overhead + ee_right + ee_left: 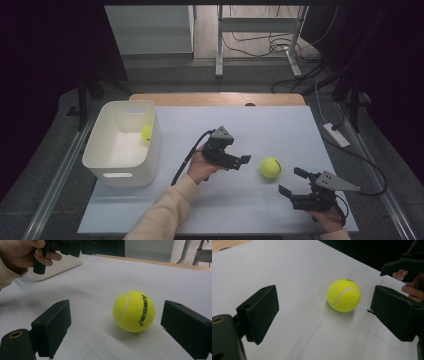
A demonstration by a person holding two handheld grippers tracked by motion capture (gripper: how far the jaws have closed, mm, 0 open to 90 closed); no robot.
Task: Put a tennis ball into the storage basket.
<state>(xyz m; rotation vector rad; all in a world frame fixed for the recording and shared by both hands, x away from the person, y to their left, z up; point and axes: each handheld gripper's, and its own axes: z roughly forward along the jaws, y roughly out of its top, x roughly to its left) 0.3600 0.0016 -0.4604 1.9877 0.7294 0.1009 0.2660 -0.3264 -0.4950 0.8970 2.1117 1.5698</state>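
A yellow tennis ball (270, 167) lies on the white table top, right of centre. My left gripper (239, 162) hovers just left of it, jaws open and pointed at the ball, a short gap away. In the left gripper view the ball (344, 295) lies ahead of the spread black fingers (259, 315), untouched. My right gripper (292, 181) is near the front right edge, open and aimed at the ball from the near side. The right gripper view has the ball (133, 311) close ahead between its fingers (185, 327), not gripped. A second yellow ball (146, 132) rests inside the white bin (120, 175).
The white bin stands at the left of the table. A wooden strip (215, 98) runs along the far edge. Beyond it are metal stand legs and cables (270, 47) on the floor. A power strip (336, 134) lies off the right side.
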